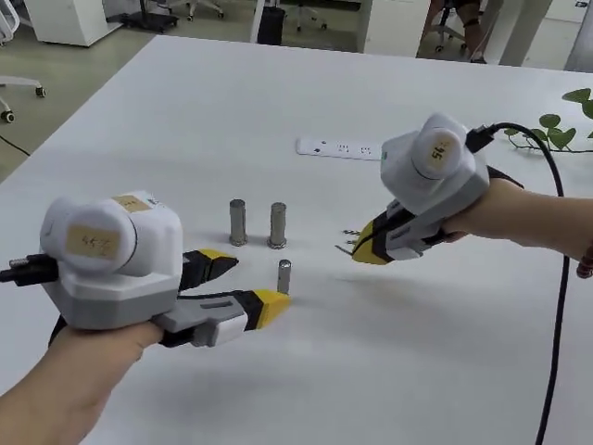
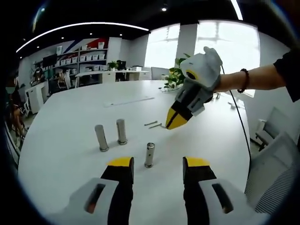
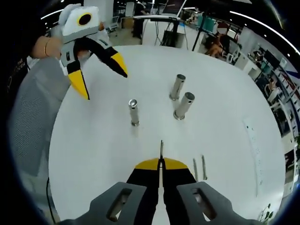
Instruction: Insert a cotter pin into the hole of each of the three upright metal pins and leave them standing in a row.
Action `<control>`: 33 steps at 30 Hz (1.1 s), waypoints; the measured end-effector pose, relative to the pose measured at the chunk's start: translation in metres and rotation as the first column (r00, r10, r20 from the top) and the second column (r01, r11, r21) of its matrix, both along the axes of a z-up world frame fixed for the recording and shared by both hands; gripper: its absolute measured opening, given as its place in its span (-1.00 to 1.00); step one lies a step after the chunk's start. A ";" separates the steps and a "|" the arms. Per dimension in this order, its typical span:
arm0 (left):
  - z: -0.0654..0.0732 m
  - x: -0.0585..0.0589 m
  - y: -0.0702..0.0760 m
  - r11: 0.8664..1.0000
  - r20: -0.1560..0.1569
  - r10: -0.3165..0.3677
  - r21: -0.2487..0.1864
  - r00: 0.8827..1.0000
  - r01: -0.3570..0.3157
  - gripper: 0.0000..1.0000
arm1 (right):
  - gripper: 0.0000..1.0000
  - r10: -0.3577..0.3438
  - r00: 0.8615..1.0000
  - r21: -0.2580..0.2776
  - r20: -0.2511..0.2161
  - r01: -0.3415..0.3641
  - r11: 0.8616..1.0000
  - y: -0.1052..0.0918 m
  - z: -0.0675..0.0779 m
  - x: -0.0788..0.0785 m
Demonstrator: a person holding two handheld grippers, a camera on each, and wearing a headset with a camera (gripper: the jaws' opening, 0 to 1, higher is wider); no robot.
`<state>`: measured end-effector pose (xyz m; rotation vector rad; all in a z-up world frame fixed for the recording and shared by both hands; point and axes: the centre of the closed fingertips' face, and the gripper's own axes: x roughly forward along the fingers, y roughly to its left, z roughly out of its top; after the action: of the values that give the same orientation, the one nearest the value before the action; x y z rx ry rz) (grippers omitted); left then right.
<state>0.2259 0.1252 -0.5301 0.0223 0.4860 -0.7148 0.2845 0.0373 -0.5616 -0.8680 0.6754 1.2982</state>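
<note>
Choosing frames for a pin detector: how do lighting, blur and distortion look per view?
Head view: soft even light, faint shadows beside the metal pins. Left gripper view: fisheye bends the table edge; windows glare behind the right gripper. Right gripper view: strong curvature; the cotter pin shows as a thin line.

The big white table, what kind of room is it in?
Probably an open office or lab: wheeled chairs stand beyond the white table, shelves of boxes line a wall, and a power strip lies on it.
</note>
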 end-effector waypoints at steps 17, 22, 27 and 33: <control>0.009 -0.007 -0.022 0.992 -0.040 -0.068 -0.113 0.997 0.063 -0.67 | -1.00 0.198 0.977 0.070 0.075 -0.203 0.977 0.037 0.025 -0.048; 0.008 -0.011 -0.026 0.986 -0.091 -0.079 -0.155 0.993 0.064 -0.77 | -1.00 0.252 0.963 0.058 0.098 -0.259 0.964 0.042 0.026 -0.057; 0.007 -0.014 -0.030 0.980 -0.127 -0.088 -0.191 0.988 0.062 -0.84 | -1.00 0.295 0.947 0.044 0.126 -0.302 0.952 0.047 0.028 -0.068; 0.008 -0.016 -0.034 0.974 -0.151 -0.092 -0.221 0.984 0.057 -0.91 | -1.00 0.323 0.936 0.034 0.137 -0.331 0.943 0.050 0.029 -0.074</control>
<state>0.2099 0.0910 -0.5217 -0.2233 0.5608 -0.8447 0.2110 0.0873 -0.5324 -1.0398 0.3986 1.5342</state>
